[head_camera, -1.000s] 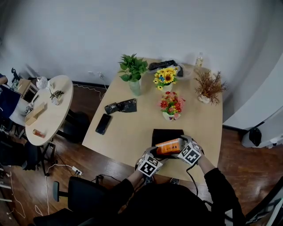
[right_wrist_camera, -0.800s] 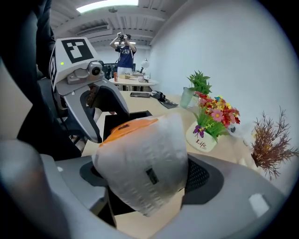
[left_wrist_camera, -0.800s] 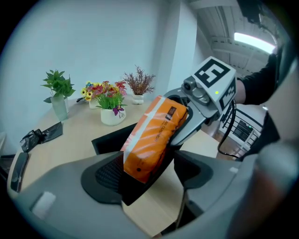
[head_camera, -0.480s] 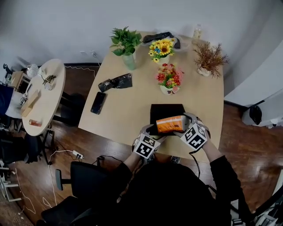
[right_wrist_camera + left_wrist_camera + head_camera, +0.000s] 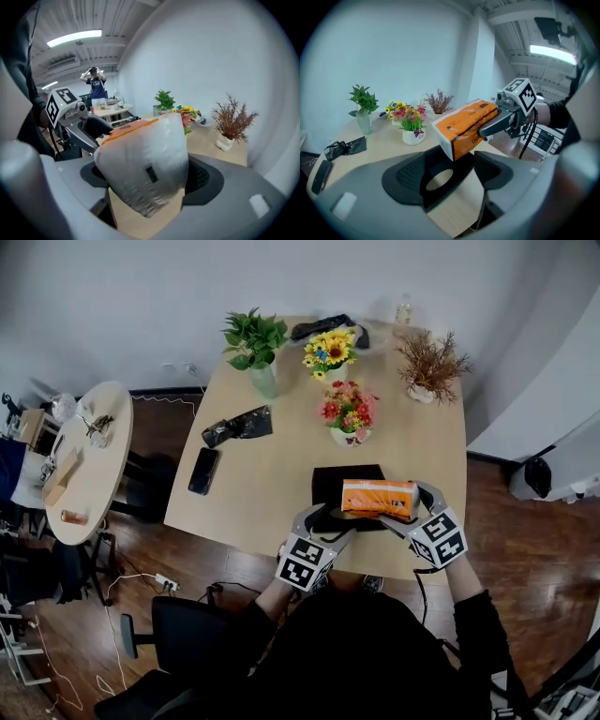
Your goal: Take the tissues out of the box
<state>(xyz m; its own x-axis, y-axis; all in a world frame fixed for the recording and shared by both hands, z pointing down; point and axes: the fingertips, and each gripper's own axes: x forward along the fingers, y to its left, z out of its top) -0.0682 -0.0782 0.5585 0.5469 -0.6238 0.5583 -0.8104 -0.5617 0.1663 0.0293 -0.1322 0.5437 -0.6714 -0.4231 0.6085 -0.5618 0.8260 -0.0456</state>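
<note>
An orange tissue pack [image 5: 378, 498] hangs level just above a flat black box [image 5: 336, 480] on the near part of the wooden table [image 5: 272, 502]. My right gripper [image 5: 410, 513] is shut on the pack's right end; in the right gripper view the pack's clear-wrapped end [image 5: 145, 159] fills the space between the jaws. My left gripper [image 5: 330, 521] is open at the pack's left end. In the left gripper view the pack [image 5: 464, 126] floats beyond the spread jaws and no pad touches it. The right gripper [image 5: 499, 123] shows there clamped on the pack's far end.
Behind the box stands a pot of red flowers [image 5: 348, 418], then sunflowers [image 5: 328, 348], a green plant in a vase [image 5: 255, 343] and a dried bush [image 5: 429, 367]. A phone [image 5: 202, 471] and a black bag [image 5: 236, 427] lie left. A round side table [image 5: 84, 456] stands far left.
The right gripper has carried the orange pack to the right and turned it level over the black box. The left gripper's jaws now stand off from the pack's left end.
</note>
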